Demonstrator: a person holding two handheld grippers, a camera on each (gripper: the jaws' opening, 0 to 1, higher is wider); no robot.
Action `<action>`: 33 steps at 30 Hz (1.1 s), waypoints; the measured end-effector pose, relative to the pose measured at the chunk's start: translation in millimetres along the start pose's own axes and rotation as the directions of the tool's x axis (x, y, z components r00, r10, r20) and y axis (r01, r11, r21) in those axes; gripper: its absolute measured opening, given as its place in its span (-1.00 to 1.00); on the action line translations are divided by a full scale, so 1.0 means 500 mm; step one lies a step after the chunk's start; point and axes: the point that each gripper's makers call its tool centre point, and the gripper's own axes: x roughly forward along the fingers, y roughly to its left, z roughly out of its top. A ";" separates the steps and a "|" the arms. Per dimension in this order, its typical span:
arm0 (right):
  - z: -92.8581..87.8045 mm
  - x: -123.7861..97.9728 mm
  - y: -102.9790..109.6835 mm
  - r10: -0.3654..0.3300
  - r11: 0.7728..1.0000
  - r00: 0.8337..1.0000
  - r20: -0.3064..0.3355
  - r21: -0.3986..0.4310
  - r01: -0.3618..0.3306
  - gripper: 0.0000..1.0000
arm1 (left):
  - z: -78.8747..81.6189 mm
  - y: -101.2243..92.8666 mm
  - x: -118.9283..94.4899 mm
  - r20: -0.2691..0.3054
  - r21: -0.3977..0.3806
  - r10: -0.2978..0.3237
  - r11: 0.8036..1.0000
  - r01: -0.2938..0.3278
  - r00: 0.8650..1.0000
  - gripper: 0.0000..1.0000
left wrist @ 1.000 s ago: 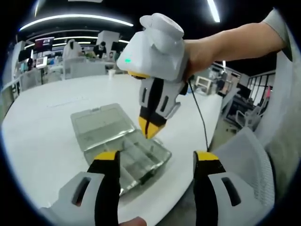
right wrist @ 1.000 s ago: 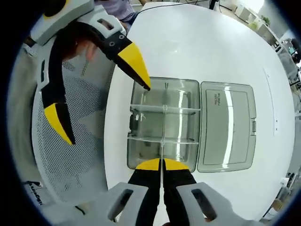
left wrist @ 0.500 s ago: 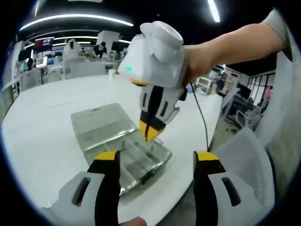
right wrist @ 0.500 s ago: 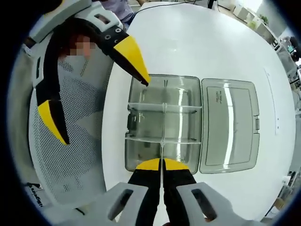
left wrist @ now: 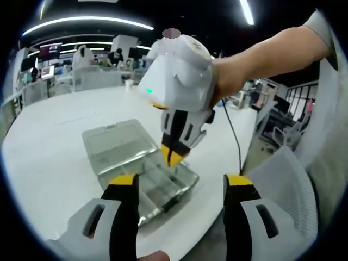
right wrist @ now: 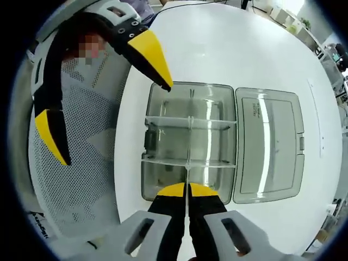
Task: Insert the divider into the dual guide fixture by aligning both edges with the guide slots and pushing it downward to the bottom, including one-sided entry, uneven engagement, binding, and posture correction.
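Observation:
A clear plastic box (right wrist: pixel 187 141) lies on the white round table (right wrist: pixel 217 49), its hinged lid (right wrist: pixel 269 144) folded open flat to the right. Two clear cross walls span the box. My right gripper (right wrist: pixel 187 189) is shut on a thin clear divider (right wrist: pixel 187 173), seen edge-on and running down into the box's middle line. In the left gripper view the right gripper (left wrist: pixel 173 156) points straight down with its yellow tips just above the box (left wrist: pixel 147 174). My left gripper (left wrist: pixel 181 182) stands open and holds nothing. It hovers by the box's near corner, the left gripper (right wrist: pixel 116 124) at the table's edge.
A white mesh chair (left wrist: pixel 283 179) stands right against the table's edge beside the box, the chair (right wrist: pixel 76 163) below the left gripper. A black cable (left wrist: pixel 231 130) trails over the table rim. Office desks and screens stand far behind.
The right gripper has come down a little toward the box with the divider, so the box looks larger in its view. The left gripper has stayed open and still.

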 end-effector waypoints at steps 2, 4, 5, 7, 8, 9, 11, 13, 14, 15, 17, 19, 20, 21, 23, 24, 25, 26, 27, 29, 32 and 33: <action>0.000 0.002 0.000 0.000 1.000 1.000 0.000 0.004 0.000 -1.00 | -0.001 -0.001 -0.001 -0.001 0.001 0.000 1.000 0.000 1.000 0.22; 0.000 0.004 0.001 0.001 1.000 1.000 0.003 0.009 -0.001 -1.00 | -0.002 -0.001 -0.001 -0.003 0.001 -0.001 1.000 0.001 1.000 0.22; 0.000 0.005 0.001 0.001 1.000 1.000 0.004 0.012 -0.001 -1.00 | -0.002 -0.001 -0.001 -0.003 0.000 -0.001 1.000 0.001 1.000 0.22; -0.001 0.007 0.000 -0.001 1.000 1.000 0.004 0.006 0.001 -1.00 | -0.003 -0.002 -0.001 -0.004 0.000 -0.001 1.000 0.001 1.000 0.22; -0.001 0.008 0.000 -0.001 1.000 1.000 0.002 0.004 0.001 -1.00 | -0.004 -0.002 -0.001 -0.004 0.000 -0.001 1.000 0.001 1.000 0.22; -0.001 0.008 0.000 -0.001 1.000 1.000 0.000 0.001 0.001 -1.00 | -0.005 -0.002 -0.001 -0.005 0.000 -0.001 1.000 0.001 1.000 0.22; -0.001 0.011 0.000 -0.001 1.000 1.000 -0.002 -0.005 0.001 -1.00 | -0.005 -0.002 -0.001 -0.005 -0.001 -0.001 1.000 0.001 1.000 0.22; -0.002 0.013 0.000 0.000 1.000 1.000 -0.001 0.001 0.000 -1.00 | -0.003 -0.003 -0.001 -0.004 -0.002 0.000 1.000 0.000 1.000 0.22; -0.002 0.012 0.000 0.001 1.000 1.000 -0.001 0.002 -0.001 -1.00 | -0.003 -0.004 -0.002 -0.004 -0.002 0.000 1.000 0.000 1.000 0.22; -0.002 0.012 0.000 0.002 1.000 1.000 -0.001 0.003 -0.002 -1.00 | -0.004 -0.004 -0.002 -0.005 -0.002 0.001 1.000 -0.001 1.000 0.22; -0.003 0.014 -0.001 0.003 1.000 1.000 0.000 0.002 -0.003 -1.00 | -0.005 -0.003 -0.002 -0.006 -0.004 0.001 1.000 -0.001 1.000 0.22; -0.004 0.016 -0.002 0.003 1.000 1.000 -0.001 0.004 -0.003 -1.00 | -0.005 -0.003 -0.002 -0.005 -0.005 0.002 1.000 -0.002 1.000 0.22; -0.003 0.017 -0.001 0.002 1.000 1.000 -0.003 0.004 -0.002 -1.00 | -0.005 -0.004 -0.002 -0.005 -0.005 0.002 1.000 -0.002 1.000 0.22; -0.003 0.019 0.000 0.000 1.000 1.000 -0.005 0.002 0.000 -1.00 | -0.006 -0.005 -0.002 -0.006 -0.006 0.001 1.000 -0.001 1.000 0.22; -0.004 0.023 0.000 -0.004 1.000 1.000 -0.010 -0.002 0.004 -1.00 | -0.007 -0.006 -0.002 -0.007 -0.006 0.000 1.000 0.000 1.000 0.22; -0.004 0.024 0.000 -0.007 1.000 1.000 -0.012 -0.008 0.007 -1.00 | -0.007 -0.007 -0.002 -0.007 -0.005 0.000 1.000 0.000 1.000 0.22; -0.004 0.023 0.000 -0.007 1.000 1.000 -0.012 -0.011 0.007 -1.00 | -0.008 -0.006 -0.002 -0.007 -0.005 0.001 1.000 -0.001 1.000 0.22; -0.004 0.022 -0.001 -0.008 1.000 1.000 -0.011 -0.008 0.008 -1.00 | -0.008 -0.006 -0.003 -0.007 -0.007 0.002 1.000 -0.002 1.000 0.22; -0.004 0.022 -0.001 -0.007 1.000 1.000 -0.010 -0.004 0.007 -1.00 | -0.009 -0.005 -0.004 -0.007 -0.006 0.003 1.000 -0.003 1.000 0.22; -0.004 0.021 0.000 -0.009 1.000 1.000 -0.011 -0.006 0.009 -1.00 | -0.010 -0.004 -0.006 -0.008 -0.007 0.004 1.000 -0.004 1.000 0.22; -0.003 0.021 0.001 -0.016 1.000 1.000 -0.013 -0.014 0.015 -1.00 | -0.011 -0.001 -0.008 -0.009 -0.006 0.007 1.000 -0.007 1.000 0.22; -0.003 0.021 0.001 -0.017 1.000 1.000 -0.013 -0.010 0.017 -1.00 | -0.011 0.000 -0.010 -0.009 -0.006 0.009 1.000 -0.009 1.000 0.22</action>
